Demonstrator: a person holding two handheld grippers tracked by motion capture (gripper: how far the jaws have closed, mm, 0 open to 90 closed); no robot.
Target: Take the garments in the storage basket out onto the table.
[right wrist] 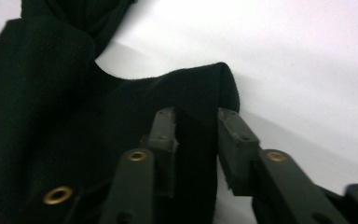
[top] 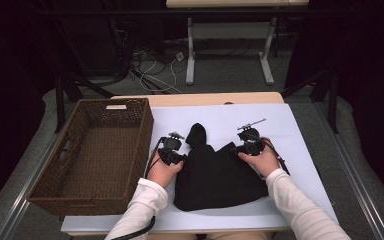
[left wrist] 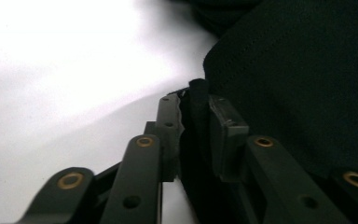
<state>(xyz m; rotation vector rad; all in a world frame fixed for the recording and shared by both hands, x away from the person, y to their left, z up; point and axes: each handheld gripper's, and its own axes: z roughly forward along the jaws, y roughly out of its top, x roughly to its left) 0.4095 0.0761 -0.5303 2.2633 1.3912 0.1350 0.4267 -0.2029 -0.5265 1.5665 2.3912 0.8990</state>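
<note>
A black garment [top: 215, 175] lies spread on the white table [top: 285, 135], a bunched part sticking up at its far edge. My left gripper [top: 181, 158] is at the garment's left upper edge. In the left gripper view its jaws [left wrist: 195, 100] pinch a thin fold of the black cloth [left wrist: 298, 70]. My right gripper [top: 240, 148] sits at the garment's right upper corner. In the right gripper view it [right wrist: 196, 114] has a raised ridge of the cloth [right wrist: 51, 93] held between its jaws. A hand in a white sleeve holds each gripper.
A brown wicker basket [top: 80, 202] stands at the table's left, close beside my left hand, with nothing showing inside it. Bare white table surface lies beyond and to the right of the garment. Table legs and cables are on the floor behind.
</note>
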